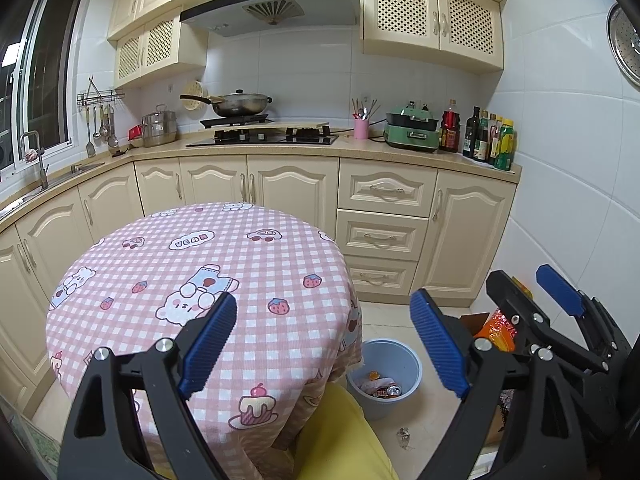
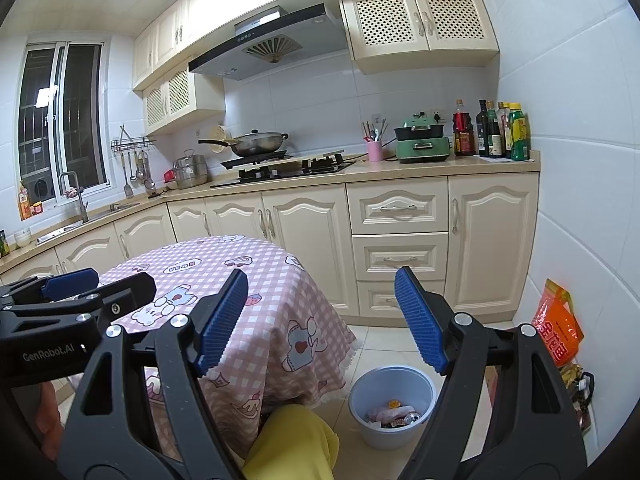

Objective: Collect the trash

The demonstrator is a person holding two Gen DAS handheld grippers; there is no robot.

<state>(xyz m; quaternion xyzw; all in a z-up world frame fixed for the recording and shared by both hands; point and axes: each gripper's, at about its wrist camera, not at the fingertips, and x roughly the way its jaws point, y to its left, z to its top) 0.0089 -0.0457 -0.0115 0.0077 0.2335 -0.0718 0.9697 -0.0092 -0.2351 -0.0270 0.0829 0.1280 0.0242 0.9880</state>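
A blue-grey bin (image 1: pixel 416 364) stands on the floor right of the round table (image 1: pixel 168 272) with the pink checked cloth. It holds a can (image 1: pixel 393 390) and wrappers (image 1: pixel 370 385); it also shows in the right wrist view (image 2: pixel 424 384). A small crumpled wrapper (image 1: pixel 404 437) lies on the floor in front of the bin. My left gripper (image 1: pixel 320 344) is open and empty, above the table's near right edge. My right gripper (image 2: pixel 320 320) is open and empty, above the table edge and bin; it shows at the right of the left wrist view (image 1: pixel 532 292).
An orange bag (image 2: pixel 558 330) and other items lean against the right wall near a cardboard box (image 1: pixel 474 320). Cream cabinets (image 1: pixel 384 236) run along the back and left. The counter carries a stove, a wok (image 1: pixel 240 104), a green cooker and bottles (image 1: pixel 492 140). A yellow-clad knee (image 1: pixel 340 436) is below.
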